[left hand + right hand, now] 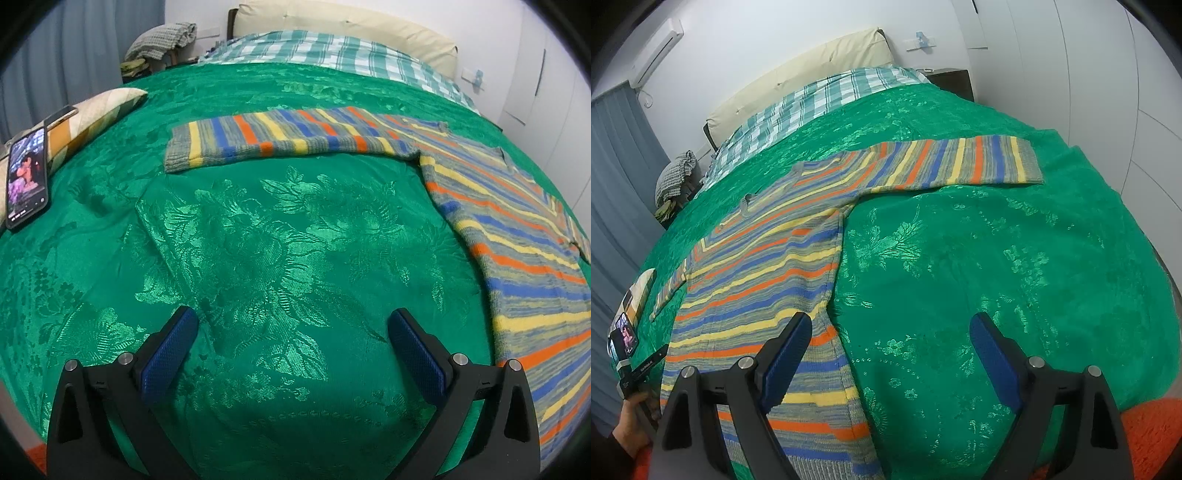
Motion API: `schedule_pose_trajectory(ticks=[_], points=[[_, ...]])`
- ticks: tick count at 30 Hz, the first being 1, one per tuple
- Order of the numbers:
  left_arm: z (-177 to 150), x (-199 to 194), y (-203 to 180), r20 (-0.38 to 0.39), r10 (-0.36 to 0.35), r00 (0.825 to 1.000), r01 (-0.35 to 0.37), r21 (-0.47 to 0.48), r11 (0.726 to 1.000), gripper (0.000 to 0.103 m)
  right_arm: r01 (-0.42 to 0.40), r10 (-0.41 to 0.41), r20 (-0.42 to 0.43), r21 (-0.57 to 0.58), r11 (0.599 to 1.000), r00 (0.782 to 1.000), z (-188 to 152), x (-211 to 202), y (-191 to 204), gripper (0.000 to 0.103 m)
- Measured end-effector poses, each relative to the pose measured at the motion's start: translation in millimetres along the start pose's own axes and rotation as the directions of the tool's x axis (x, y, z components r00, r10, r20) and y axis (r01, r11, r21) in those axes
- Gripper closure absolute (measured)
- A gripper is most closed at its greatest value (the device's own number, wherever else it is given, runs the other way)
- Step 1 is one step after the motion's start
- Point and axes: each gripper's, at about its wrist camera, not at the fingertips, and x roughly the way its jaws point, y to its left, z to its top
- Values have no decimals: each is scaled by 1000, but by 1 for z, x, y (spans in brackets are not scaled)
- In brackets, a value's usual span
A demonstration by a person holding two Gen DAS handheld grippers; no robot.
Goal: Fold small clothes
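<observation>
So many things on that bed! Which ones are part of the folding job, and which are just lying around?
Part of the job:
- striped sweater, spread flat
- left gripper, open
- right gripper, open

Just lying about:
- phone
- patterned pillow
- checked blanket
- green bedspread

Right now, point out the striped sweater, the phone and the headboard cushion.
striped sweater [757, 280]: right wrist view, body panel
phone [27, 177]: left wrist view, lit screen
headboard cushion [332, 33]: left wrist view, front face
</observation>
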Motion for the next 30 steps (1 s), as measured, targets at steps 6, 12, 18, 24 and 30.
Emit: schedule_pose_trajectory(ticks=[6, 12, 18, 24, 30], points=[[0, 0, -1, 4, 4, 1000, -4, 3, 1000, 0, -3, 3, -1, -6, 1000, 1000, 0, 1, 1, 16], [-1, 0, -1, 6, 7, 1000, -7, 4, 1000, 0, -4, 4, -3, -3, 1000, 1000, 0, 1, 1, 16], [-1, 0, -2, 7, 7, 1000, -7, 5, 1000, 0, -6, 6, -3, -1, 1000, 1000, 0, 1, 2, 16], [-1, 0, -1, 7, 7, 1000, -7, 4, 1000, 0, -5, 5, -2, -1, 1000, 1000, 0, 1, 2, 16], [-1, 1, -1, 7, 7, 1000, -7, 5, 1000, 0, -5, 5, -2, 0, 1000, 1000, 0, 0, 2, 16]])
